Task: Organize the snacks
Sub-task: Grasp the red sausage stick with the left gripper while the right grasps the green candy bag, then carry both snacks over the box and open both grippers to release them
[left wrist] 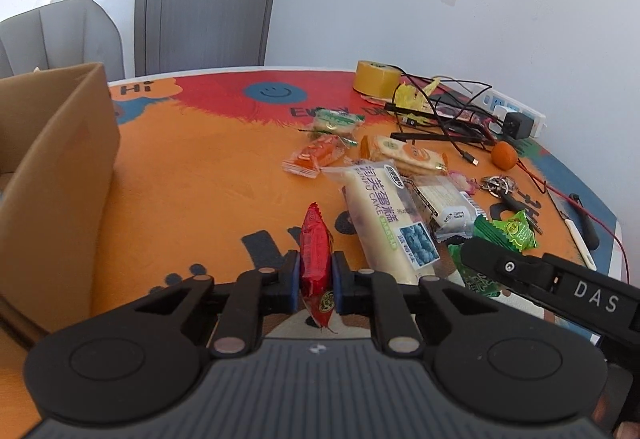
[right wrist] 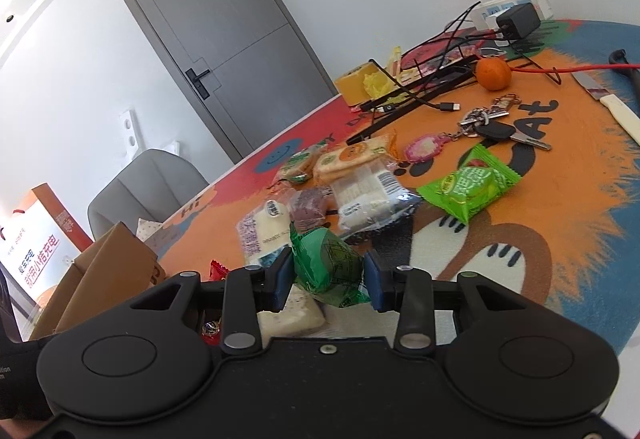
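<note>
1. The left gripper [left wrist: 316, 281] squeezes a red snack packet [left wrist: 317, 255] around its middle; the packet stands up straight, maybe so it drops easily into the cardboard box [left wrist: 56, 175] on the left.
2. The right gripper [right wrist: 328, 279] pinches a dark green snack packet [right wrist: 326, 267]; whether it has left the desk [left wrist: 200, 179] is hard to tell.
3. More snacks wait in a pile, like the long cake packet [left wrist: 384, 223] and a bright green packet [right wrist: 470, 189]; keys [right wrist: 492, 123] and an orange [right wrist: 493, 73] lie close by.

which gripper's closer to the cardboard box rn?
Left. The left gripper, shut on the red snack, sits beside the cardboard box; the right gripper is farther off.
</note>
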Demonstrator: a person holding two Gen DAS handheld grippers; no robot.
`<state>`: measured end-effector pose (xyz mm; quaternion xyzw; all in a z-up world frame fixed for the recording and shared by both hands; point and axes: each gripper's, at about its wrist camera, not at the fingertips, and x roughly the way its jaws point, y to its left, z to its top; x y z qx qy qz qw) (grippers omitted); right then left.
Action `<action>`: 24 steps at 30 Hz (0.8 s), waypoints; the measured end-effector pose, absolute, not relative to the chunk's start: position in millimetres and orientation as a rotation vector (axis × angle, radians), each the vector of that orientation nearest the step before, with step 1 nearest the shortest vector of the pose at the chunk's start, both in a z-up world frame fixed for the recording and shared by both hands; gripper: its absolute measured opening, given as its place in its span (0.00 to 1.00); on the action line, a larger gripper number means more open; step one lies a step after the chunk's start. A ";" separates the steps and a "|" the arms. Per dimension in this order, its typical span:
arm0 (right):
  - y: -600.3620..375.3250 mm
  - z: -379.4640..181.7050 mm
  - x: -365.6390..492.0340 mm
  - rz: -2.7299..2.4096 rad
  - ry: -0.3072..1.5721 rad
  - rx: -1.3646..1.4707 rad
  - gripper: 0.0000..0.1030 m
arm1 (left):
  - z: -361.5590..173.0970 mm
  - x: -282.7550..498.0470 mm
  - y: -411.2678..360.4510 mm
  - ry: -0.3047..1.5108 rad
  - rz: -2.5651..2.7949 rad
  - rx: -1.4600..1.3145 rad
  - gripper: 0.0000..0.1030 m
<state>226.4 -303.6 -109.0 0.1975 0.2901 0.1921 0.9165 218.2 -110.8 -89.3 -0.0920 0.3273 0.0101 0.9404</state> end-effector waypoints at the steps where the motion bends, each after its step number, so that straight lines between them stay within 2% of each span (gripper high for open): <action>1: -301.5 -107.8 225.2 0.401 0.595 0.406 0.37 | -87.6 216.2 -108.9 0.665 0.024 -0.191 0.15; 24: -258.7 -78.9 206.0 0.510 0.541 0.408 0.37 | -33.1 160.3 -61.8 0.521 0.118 -0.232 0.15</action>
